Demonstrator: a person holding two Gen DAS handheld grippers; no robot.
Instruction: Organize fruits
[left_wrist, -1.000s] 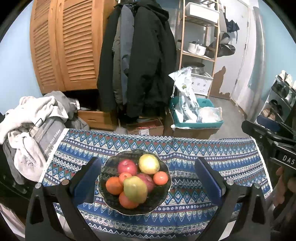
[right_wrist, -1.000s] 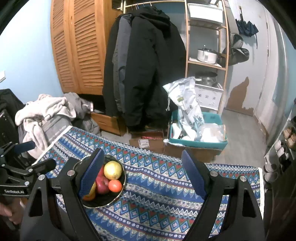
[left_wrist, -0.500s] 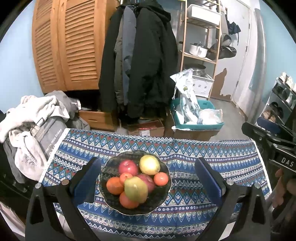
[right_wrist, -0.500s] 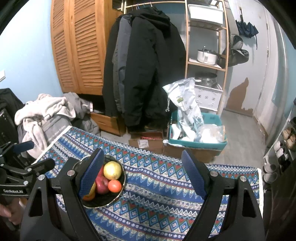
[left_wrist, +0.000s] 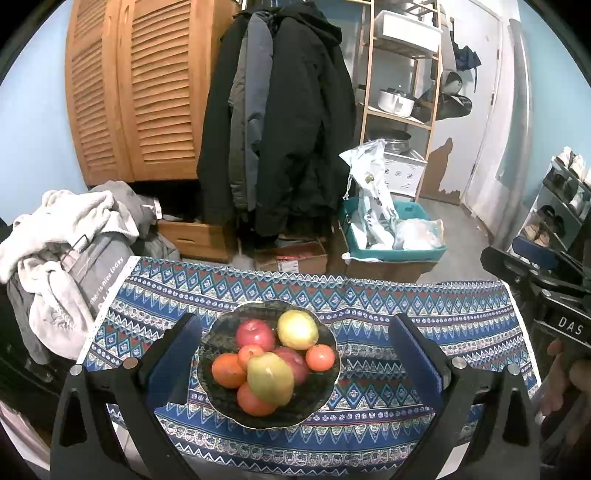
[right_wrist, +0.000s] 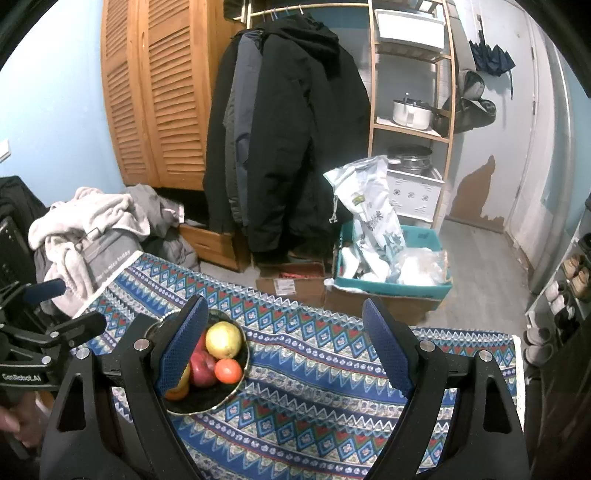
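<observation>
Fruit fills a dark patterned bowl (left_wrist: 325, 400) standing on the blue zigzag-patterned tablecloth (left_wrist: 424, 306), toward the cloth's left half. In the left wrist view the bowl holds a red apple (left_wrist: 255, 332) and a yellow apple (left_wrist: 297, 329) at the back, a yellow-green pear (left_wrist: 270, 378) lying on top at the front, a second red apple (left_wrist: 295, 363) partly under it, and four orange fruits: one small at centre (left_wrist: 249, 355), one at left (left_wrist: 228, 370), one at right (left_wrist: 320, 357), one at the front (left_wrist: 255, 400). Left gripper (left_wrist: 295, 354) hangs above the bowl with its blue-padded fingers (left_wrist: 173, 363) spread wide, one either side of the rim, touching nothing. Right gripper (right_wrist: 284, 343) is likewise spread wide and holds nothing; it hangs over the bare cloth to the right of the bowl, its left pad overlapping the bowl in view. Behind the table: a heap of pale laundry (left_wrist: 62, 236) at left, dark coats (left_wrist: 280, 122) hanging before a louvred wooden wardrobe (left_wrist: 140, 88), a teal crate (left_wrist: 391, 247) holding bags, and a wooden shelf unit (left_wrist: 402, 85) with pots.
</observation>
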